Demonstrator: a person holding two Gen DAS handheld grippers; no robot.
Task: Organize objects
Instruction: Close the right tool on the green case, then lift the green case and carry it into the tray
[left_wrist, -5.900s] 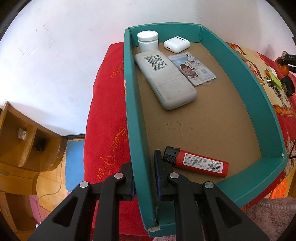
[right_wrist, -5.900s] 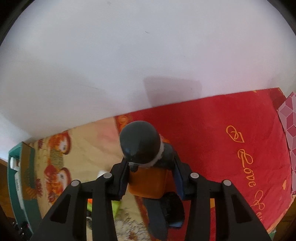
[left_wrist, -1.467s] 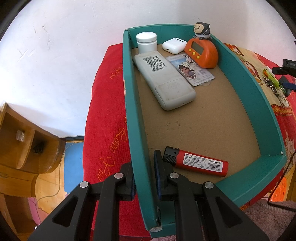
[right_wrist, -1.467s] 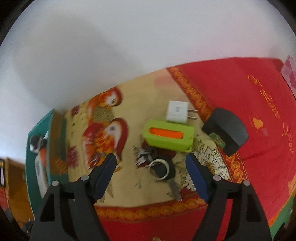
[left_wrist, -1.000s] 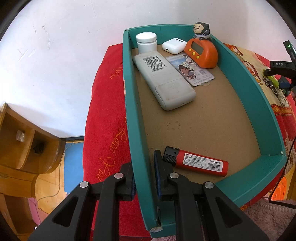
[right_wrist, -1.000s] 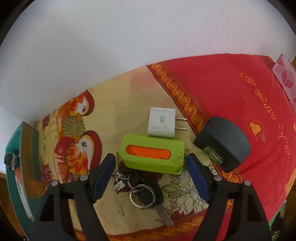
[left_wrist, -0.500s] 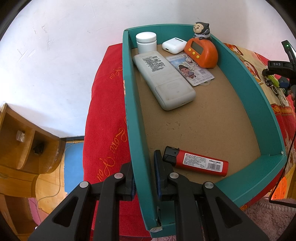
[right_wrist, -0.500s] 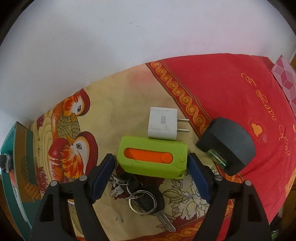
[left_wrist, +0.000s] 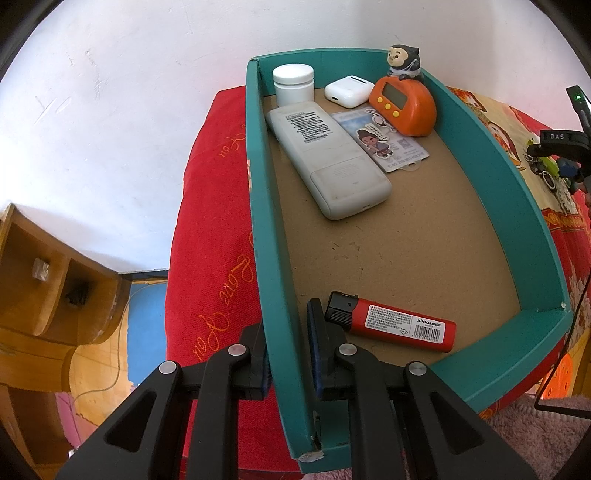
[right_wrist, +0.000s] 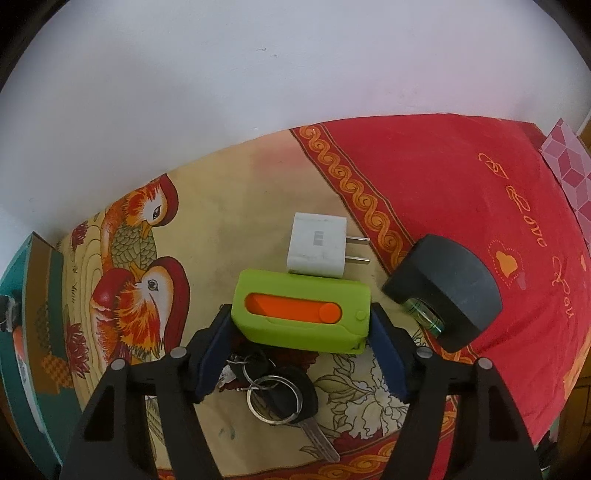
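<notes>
The red lighter (left_wrist: 391, 324) in the teal box carries a white label printed "XINHAI" beside a barcode; its smaller print is too fine to read. The black block (left_wrist: 559, 137) at the right edge bears "DAS". The red cloth (right_wrist: 517, 206) has orange embroidered script reading "Love"

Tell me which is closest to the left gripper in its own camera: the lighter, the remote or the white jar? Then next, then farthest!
1. The lighter, right beside the left gripper, at the near end of the green box.
2. The remote, in the middle along the left wall.
3. The white jar, in the far left corner.
</notes>
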